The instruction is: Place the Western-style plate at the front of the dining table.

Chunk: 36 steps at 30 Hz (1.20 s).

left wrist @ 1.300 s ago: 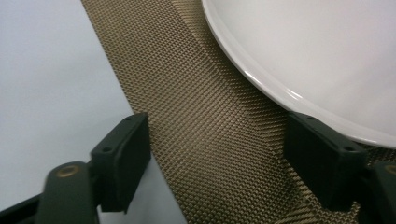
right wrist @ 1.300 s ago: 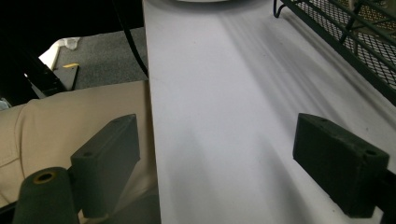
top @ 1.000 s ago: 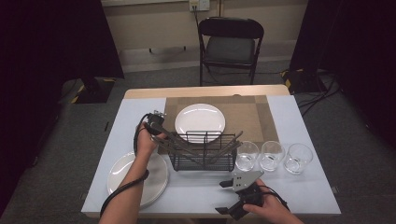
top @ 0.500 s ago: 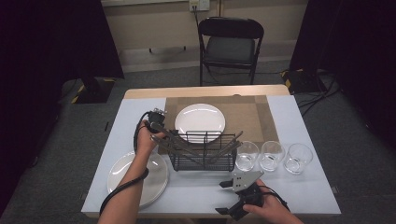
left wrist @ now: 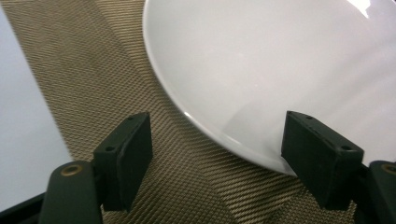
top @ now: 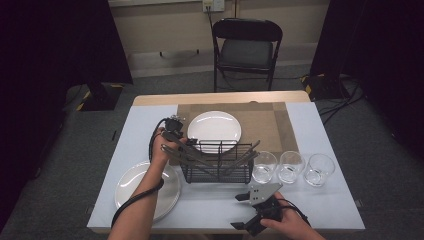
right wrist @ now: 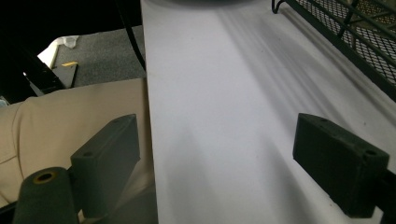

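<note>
White stack of plates (top: 147, 187) sits at the 8 o'clock corner of the tabletop (top: 320, 120), my left forearm crossing over it. Left tool (top: 172, 131) is next along, at about 10 o'clock from the tabletop centre, at the left rim of the single white plate (top: 214, 127) on the woven tan mat (top: 270, 122). In the left gripper view the plate (left wrist: 280, 70) rim runs between my jaws: the right pad is at the plate's edge, the left pad stands over bare mat (left wrist: 93, 60), apart from the rim. Jaws wide; they have just been closing a little, with the rim between them, and no pinch on it that I can see.

Black wire rack (top: 217, 160) stands at centre, just at 6 o'clock of the plate. Three clear glasses (top: 291, 167) line up in a row at 3 o'clock of the rack, the nearest just beside it.

Right tool (top: 246, 212) rests at the near edge, about 5 o'clock, well apart from the plate. Right gripper view: jaws wide apart over bare tabletop (right wrist: 224, 116), nothing between them; rack (right wrist: 355, 42) corner at 1 o'clock.
</note>
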Available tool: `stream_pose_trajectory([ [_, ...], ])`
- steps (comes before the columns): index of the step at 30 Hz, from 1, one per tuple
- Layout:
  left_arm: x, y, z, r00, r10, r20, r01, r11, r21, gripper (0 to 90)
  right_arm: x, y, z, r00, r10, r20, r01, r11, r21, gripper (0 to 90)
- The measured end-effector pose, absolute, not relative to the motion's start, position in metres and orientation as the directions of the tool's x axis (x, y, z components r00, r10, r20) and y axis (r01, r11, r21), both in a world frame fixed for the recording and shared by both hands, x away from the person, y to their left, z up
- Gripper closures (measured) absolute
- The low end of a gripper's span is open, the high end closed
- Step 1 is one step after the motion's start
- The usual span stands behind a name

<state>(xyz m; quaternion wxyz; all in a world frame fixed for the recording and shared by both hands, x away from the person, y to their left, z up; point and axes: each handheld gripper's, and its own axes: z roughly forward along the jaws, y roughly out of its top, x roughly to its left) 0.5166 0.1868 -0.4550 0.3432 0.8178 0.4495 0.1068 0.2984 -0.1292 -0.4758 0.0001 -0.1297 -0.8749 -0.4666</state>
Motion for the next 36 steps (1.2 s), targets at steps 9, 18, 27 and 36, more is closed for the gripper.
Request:
stream_pose_trajectory([
  [9, 0.519, 0.177, -0.461, 0.586, 0.793, -0.166, 0.681, -0.371, 0.632, 25.6, 0.298, -0.13, -0.476, -0.966, 0.228, 0.118, 0.225, 0.53, 0.817, 13.7],
  [18, 0.522, 0.169, -0.46, 0.608, 0.777, -0.161, 0.673, -0.397, 0.624, 24.2, 0.298, -0.13, -0.476, -0.967, 0.226, 0.118, 0.224, 0.531, 0.817, 13.7],
  [27, 0.524, 0.167, -0.458, 0.615, 0.765, -0.193, 0.662, -0.367, 0.653, 27.5, 0.299, -0.13, -0.476, -0.965, 0.231, 0.125, 0.233, 0.527, 0.817, 13.7],
  [36, 0.522, 0.203, -0.45, 0.502, 0.859, -0.1, 0.695, -0.333, 0.637, 26.0, 0.298, -0.128, -0.476, -0.967, 0.223, 0.121, 0.225, 0.534, 0.815, 13.7],
])
